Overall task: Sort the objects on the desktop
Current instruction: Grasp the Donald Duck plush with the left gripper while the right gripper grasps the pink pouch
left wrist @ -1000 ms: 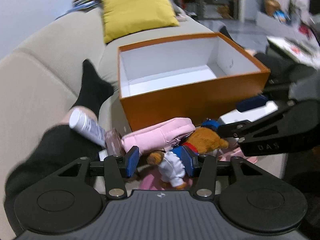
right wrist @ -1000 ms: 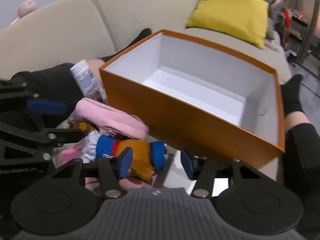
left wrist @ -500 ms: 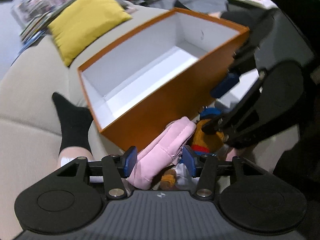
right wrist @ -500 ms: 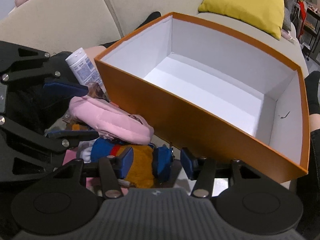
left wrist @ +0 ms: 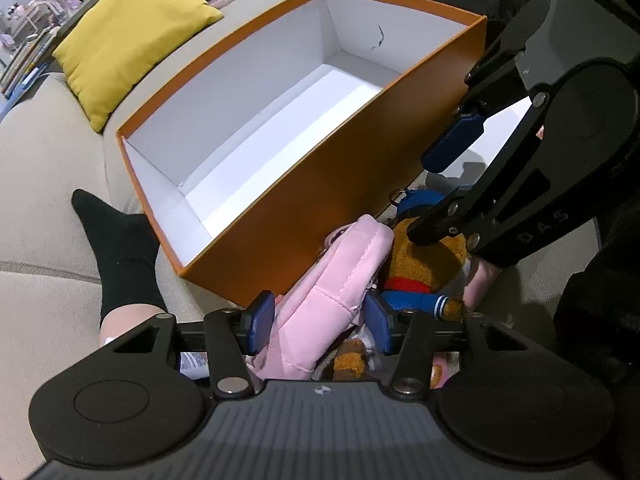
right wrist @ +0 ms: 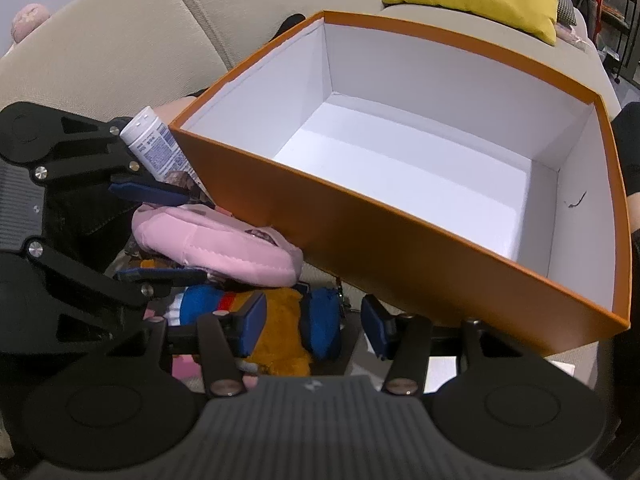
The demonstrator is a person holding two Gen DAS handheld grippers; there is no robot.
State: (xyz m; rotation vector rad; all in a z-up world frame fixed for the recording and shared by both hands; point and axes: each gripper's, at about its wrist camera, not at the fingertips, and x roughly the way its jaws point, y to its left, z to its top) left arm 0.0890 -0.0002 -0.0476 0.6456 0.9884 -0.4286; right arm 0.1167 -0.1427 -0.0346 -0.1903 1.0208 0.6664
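Observation:
An orange box (left wrist: 352, 184) with a white, empty inside sits on the sofa; it also shows in the right wrist view (right wrist: 440, 256). In front of it lies a pile: a pink pouch (left wrist: 320, 300), a brown plush bear in blue (left wrist: 424, 264) and a white tube (right wrist: 156, 148). My left gripper (left wrist: 320, 324) is open, its pads on either side of the pink pouch (right wrist: 224, 244). My right gripper (right wrist: 312, 328) is open over the bear (right wrist: 288, 332), one pad beside its blue hat.
A yellow cushion (left wrist: 132, 36) lies on the beige sofa (left wrist: 44, 184) behind the box. A leg in a black sock (left wrist: 120, 252) rests left of the box. White paper (right wrist: 440, 372) lies under the box's near corner.
My left gripper has moved forward and down over the pink pouch, which now sits between its pads. My right gripper has moved closer to the bear. Both stay open.

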